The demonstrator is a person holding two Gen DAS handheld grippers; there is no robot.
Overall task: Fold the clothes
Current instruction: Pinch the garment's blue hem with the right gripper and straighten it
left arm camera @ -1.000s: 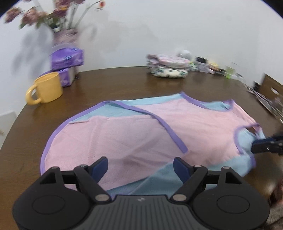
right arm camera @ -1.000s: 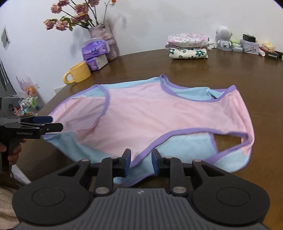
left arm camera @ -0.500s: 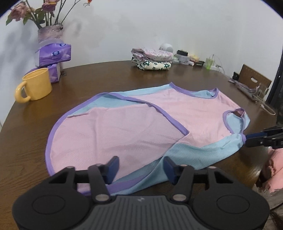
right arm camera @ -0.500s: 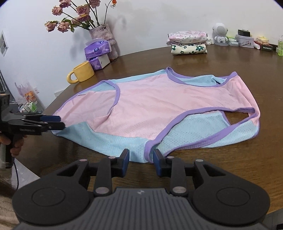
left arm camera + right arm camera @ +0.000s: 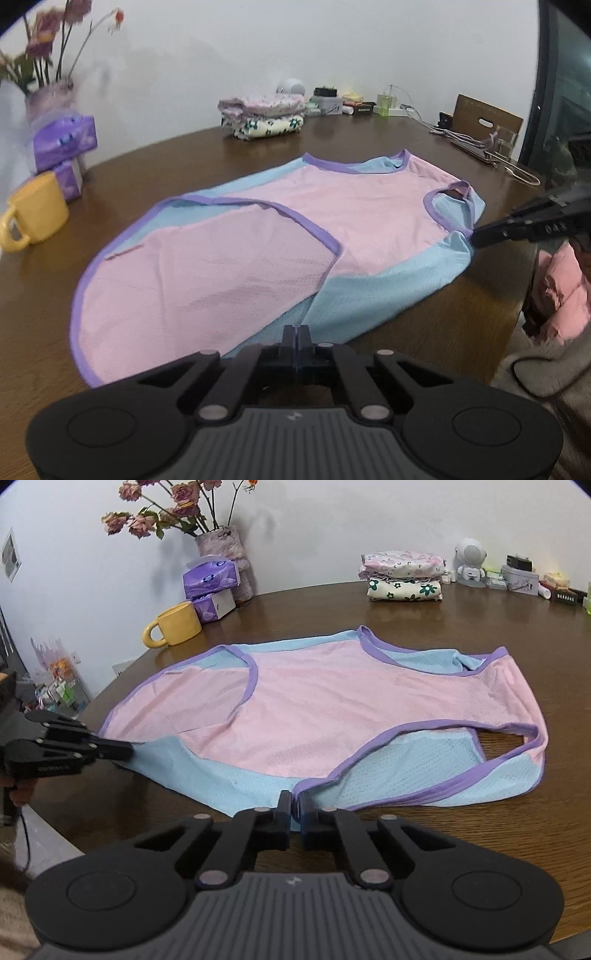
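Change since earlier: both tools have closed; a second ago the left tool stood wide over the hem and the right tool narrow, and now each is pinched shut on the near blue edge.
Left tool: left tool (image 5: 296, 334) clamps the blue mesh hem where the pink panel's corner meets it; seen from the right wrist view it grips the garment's left corner (image 5: 122, 750).
Right tool: right tool (image 5: 294, 806) holds the near edge just below the purple-trimmed armhole; in the left wrist view its tip (image 5: 480, 238) bites the blue side by that armhole.
Garment: pink and light-blue mesh sleeveless top with purple binding (image 5: 332, 701) lies spread on the counter, its left side flap already turned in over the pink front.
Step in hand: judged, a lift of the near edge to carry it over toward the far side.
Doing it well: raise both corners together and level, keep the edge taut between them, and lay it down without dragging the turned-in flap.
Counter: dark brown round wooden counter (image 5: 480, 842), glossy, so the mesh may slide.
Farther back: yellow ceramic mug (image 5: 173, 626), purple tissue packs (image 5: 210, 578), stack of folded floral clothes (image 5: 404, 576).
Room: white wall, vase of dried pink flowers (image 5: 221, 546), small white robot figure (image 5: 470, 559).
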